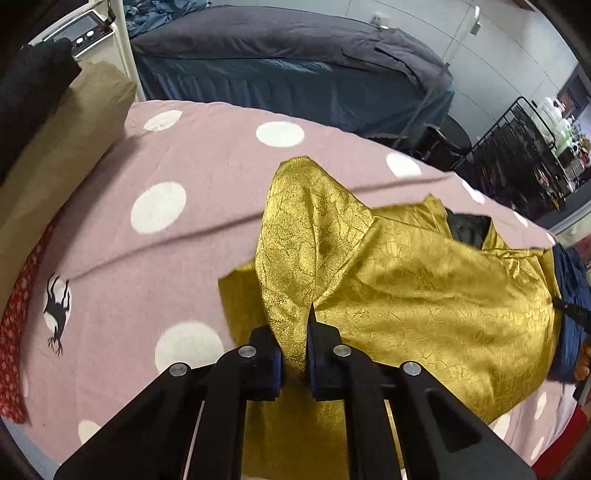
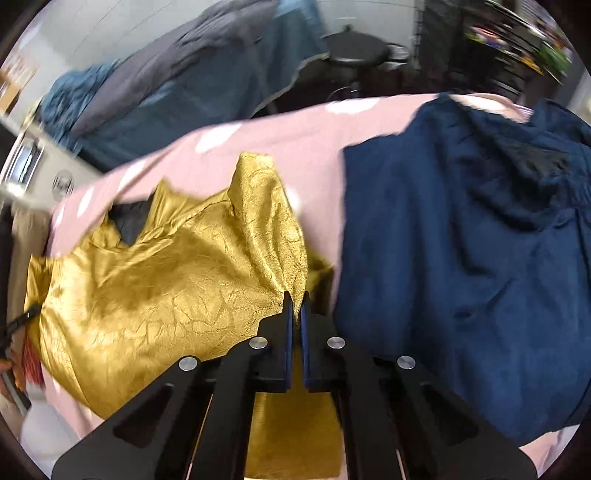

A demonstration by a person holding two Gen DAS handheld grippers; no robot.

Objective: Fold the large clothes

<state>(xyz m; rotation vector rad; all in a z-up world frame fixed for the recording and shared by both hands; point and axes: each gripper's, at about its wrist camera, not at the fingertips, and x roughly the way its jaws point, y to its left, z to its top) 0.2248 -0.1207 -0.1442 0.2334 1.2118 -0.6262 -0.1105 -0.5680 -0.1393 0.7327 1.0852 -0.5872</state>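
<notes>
The gold jacquard garment [image 1: 424, 295] lies crumpled on a bed under a pink cover with white polka dots [image 1: 177, 177], a dark lining showing at its neck opening. The left gripper [image 1: 295, 354] is clamped on a raised fold of the gold fabric at the garment's one side, the cloth pinched between its blue-padded jaws; the right gripper [image 2: 295, 314] is closed tight on another fold at the opposite side. Just beside the gold garment on the same cover lies a navy hooded jacket [image 2: 480, 240], spread out with its hood toward the far edge. One dot on the cover carries a small black animal silhouette [image 1: 57, 314]. At the bed's left edge sit a tan pillow [image 1: 62, 155], a red patterned cloth [image 1: 14, 332] and something black [image 1: 29, 85] heaped on the pillow. Across a narrow gap stands a second bed [image 1: 295, 74] with a grey duvet and a teal skirt. Near it are a round black stool [image 2: 356, 51], a black wire rack [image 1: 524, 147] with bottles and a white appliance with a control panel [image 1: 81, 33]. The walls are pale. No writing is legible anywhere; the right wrist view is blurred.
</notes>
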